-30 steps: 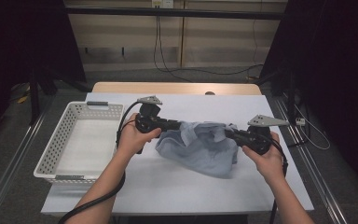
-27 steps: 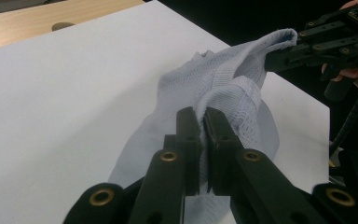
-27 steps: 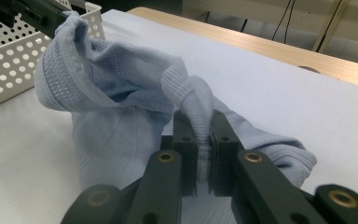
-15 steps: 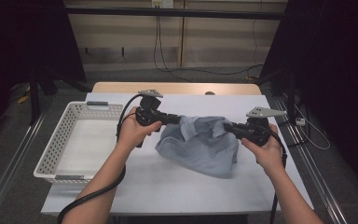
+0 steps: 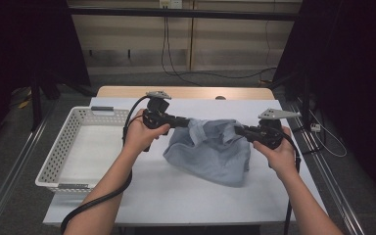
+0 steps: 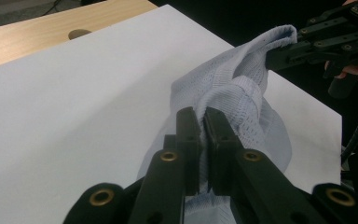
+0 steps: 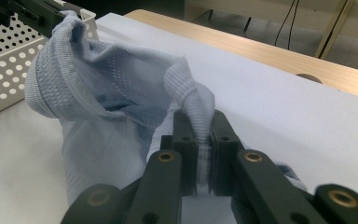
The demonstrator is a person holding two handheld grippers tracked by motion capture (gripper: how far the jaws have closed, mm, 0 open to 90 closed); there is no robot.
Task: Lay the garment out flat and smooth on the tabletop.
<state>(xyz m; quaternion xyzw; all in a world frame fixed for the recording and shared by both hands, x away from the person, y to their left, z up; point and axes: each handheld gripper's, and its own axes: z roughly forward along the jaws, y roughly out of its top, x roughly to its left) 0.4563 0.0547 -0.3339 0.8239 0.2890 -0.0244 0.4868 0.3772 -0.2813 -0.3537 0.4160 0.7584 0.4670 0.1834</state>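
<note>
1. Pale blue mesh-knit garment (image 5: 208, 152), some kind of sporty shirt, sits on the white table (image 5: 176, 196) just right of the white perforated basket (image 5: 78, 147). I'll use the basket as my reference for everything.

2. Left gripper (image 5: 188, 120) is the one nearer the basket. Its jaws are squeezed together on a ribbed edge of the garment, and in the left gripper view (image 6: 204, 140) the fabric bunches right up past the tips. Solid pinch as far as I can tell.

3. Right gripper (image 5: 240, 129) is on the far side of the garment from the basket, also clamped tight on a twisted bit of ribbed hem. In the right gripper view (image 7: 204, 140) I can see the hem wedged between the pads.

4. What changed: compared with a second ago, both grippers sit a bit farther back on the table and the cloth's top edge is pulled up between them. The rest of the garment has gathered in, so less of it is spread flat. The basket hasn't budged.

5. What I make of it: looks like I'm mid-lift with a two-point hold, probably to shake it out or swing it toward the basket. The lower part is still dragging on the table, so it needs more height before any sideways move, otherwise it'll snag the basket rim.
</note>
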